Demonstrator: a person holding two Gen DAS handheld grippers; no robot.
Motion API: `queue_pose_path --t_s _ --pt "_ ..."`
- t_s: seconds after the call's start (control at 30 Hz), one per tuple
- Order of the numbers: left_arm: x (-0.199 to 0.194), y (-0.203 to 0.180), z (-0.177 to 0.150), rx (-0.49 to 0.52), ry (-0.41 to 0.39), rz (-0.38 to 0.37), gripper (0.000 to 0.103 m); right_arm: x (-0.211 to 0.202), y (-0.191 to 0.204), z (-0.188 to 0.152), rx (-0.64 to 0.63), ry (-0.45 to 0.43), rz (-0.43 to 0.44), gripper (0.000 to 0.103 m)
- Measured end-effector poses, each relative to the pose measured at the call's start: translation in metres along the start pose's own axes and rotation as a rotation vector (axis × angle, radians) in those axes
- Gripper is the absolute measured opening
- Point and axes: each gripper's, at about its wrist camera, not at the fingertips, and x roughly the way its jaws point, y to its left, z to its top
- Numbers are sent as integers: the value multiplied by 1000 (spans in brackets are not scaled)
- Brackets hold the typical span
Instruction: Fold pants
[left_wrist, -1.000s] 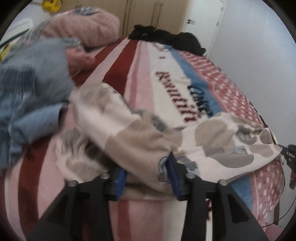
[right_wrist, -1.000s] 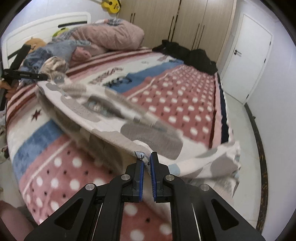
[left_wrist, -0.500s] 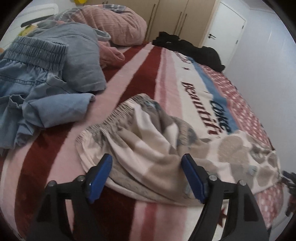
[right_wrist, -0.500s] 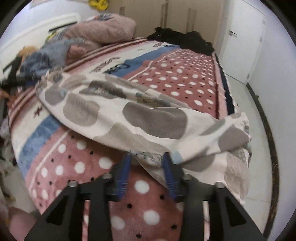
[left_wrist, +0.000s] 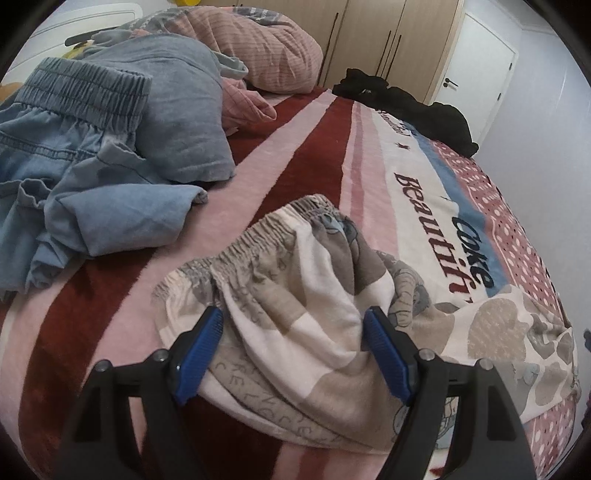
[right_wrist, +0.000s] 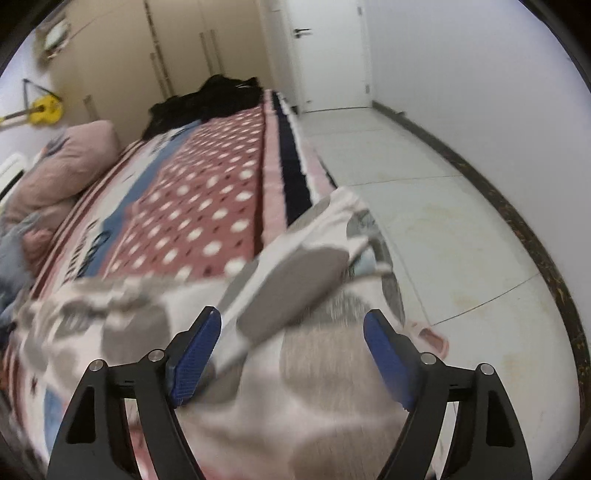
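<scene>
Cream pants with grey and beige patches lie on the bed, their elastic waistband towards the denim pile. My left gripper is open and low over the waist end; the fabric bulges up between its blue pads, which do not pinch it. In the blurred right wrist view the leg end of the pants drapes over the bed's edge. My right gripper hangs over it with its jaws opening wide; cloth lies below and between them, but the pads do not press on it.
A heap of denim clothes and a pink pillow fill the bed's left and far side. Black clothes lie at the far end of the striped and dotted blanket. Pale floor and a door lie to the right.
Both grippers have opened and let go of the pants, which have dropped flat onto the bed. The right gripper has rolled and swung towards the bed's edge, so that the floor shows.
</scene>
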Motion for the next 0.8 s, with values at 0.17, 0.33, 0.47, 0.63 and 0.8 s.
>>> queue_pose_path --t_s 0.17,0.33,0.47,0.63,0.8 --pt "8 -10 -3 29 20 45 44 46 31 12 -49 23 -91 77" --pt "10 -14 -6 70 13 72 38 63 30 9 -55 40 -255 28" --pt "11 -14 -8 73 7 77 38 39 15 7 -64 -16 -303 3" --pt "12 -17 -10 95 -1 96 37 -4 -19 -6 4 -76 -275 2" --pt "11 -15 -10 89 4 97 36 -41 -63 -34 91 -97 -241 1"
